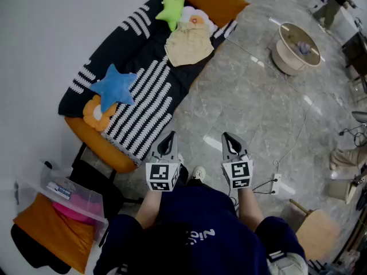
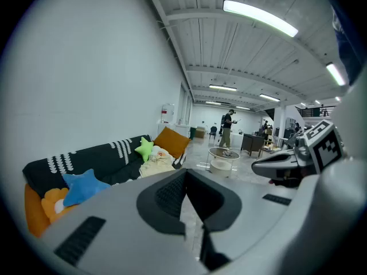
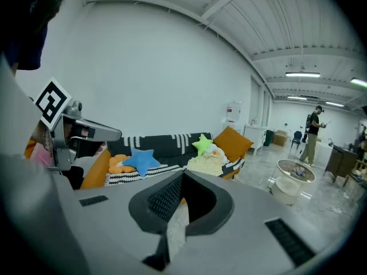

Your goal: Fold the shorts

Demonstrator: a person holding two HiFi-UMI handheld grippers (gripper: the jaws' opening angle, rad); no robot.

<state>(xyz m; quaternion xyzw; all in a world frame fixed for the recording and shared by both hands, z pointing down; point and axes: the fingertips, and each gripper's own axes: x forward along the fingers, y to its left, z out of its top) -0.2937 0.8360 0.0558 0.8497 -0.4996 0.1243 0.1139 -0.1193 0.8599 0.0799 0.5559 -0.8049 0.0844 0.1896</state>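
While the beige shorts (image 1: 189,46) are noted lying crumpled on the striped sofa throw (image 1: 143,105), just below the green star cushion (image 1: 172,10), the left tool (image 1: 170,137) and right tool (image 1: 227,138) are held pressed together and empty, well apart from them. Pale print on the person's dark top (image 1: 198,235) is not legible.

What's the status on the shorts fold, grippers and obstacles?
Left gripper and right gripper both shut, empty, over the grey floor. Beige fabric shorts crumpled on the black striped sofa throw, far end, untouched. Green star cushion beside them; nothing on top.
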